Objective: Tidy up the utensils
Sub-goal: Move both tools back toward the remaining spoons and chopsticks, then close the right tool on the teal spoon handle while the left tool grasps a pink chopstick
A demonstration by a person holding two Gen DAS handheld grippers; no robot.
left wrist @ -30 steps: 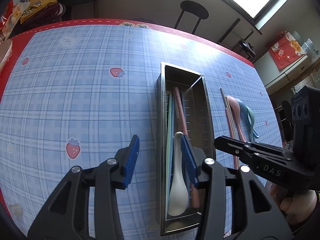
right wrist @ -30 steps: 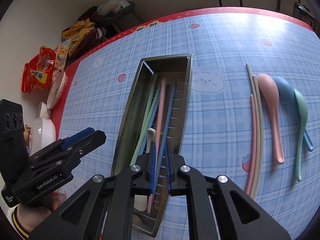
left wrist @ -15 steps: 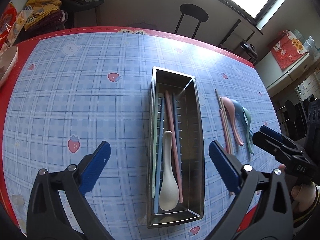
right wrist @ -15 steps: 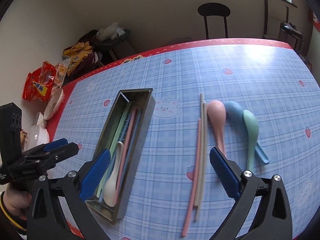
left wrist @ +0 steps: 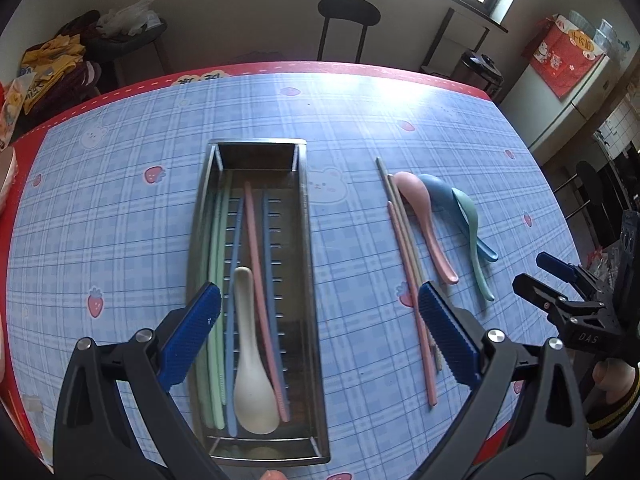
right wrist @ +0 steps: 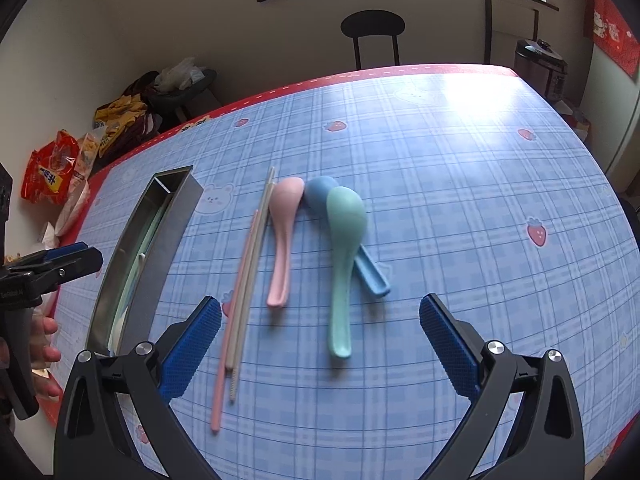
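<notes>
**Both grippers spread wide, nothing held**

The left gripper (left wrist: 320, 340) is held above the steel tray (left wrist: 312, 280), where a white spoon (left wrist: 252, 380) lies among chopsticks. The right gripper (right wrist: 320, 342) is held over the pink spoon (right wrist: 282, 236) and green spoon (right wrist: 344, 256) on the tablecloth (right wrist: 460, 200).

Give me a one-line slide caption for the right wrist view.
Open right gripper above pink, blue and green spoons lying beside loose chopsticks.

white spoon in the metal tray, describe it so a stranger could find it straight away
On the blue plaid tablecloth stands a long steel tray left of the loose spoons. Inside, among the green, blue and pink chopsticks, lies the white spoon, bowl at the near end. It is the tray's only spoon and only white piece.
</notes>
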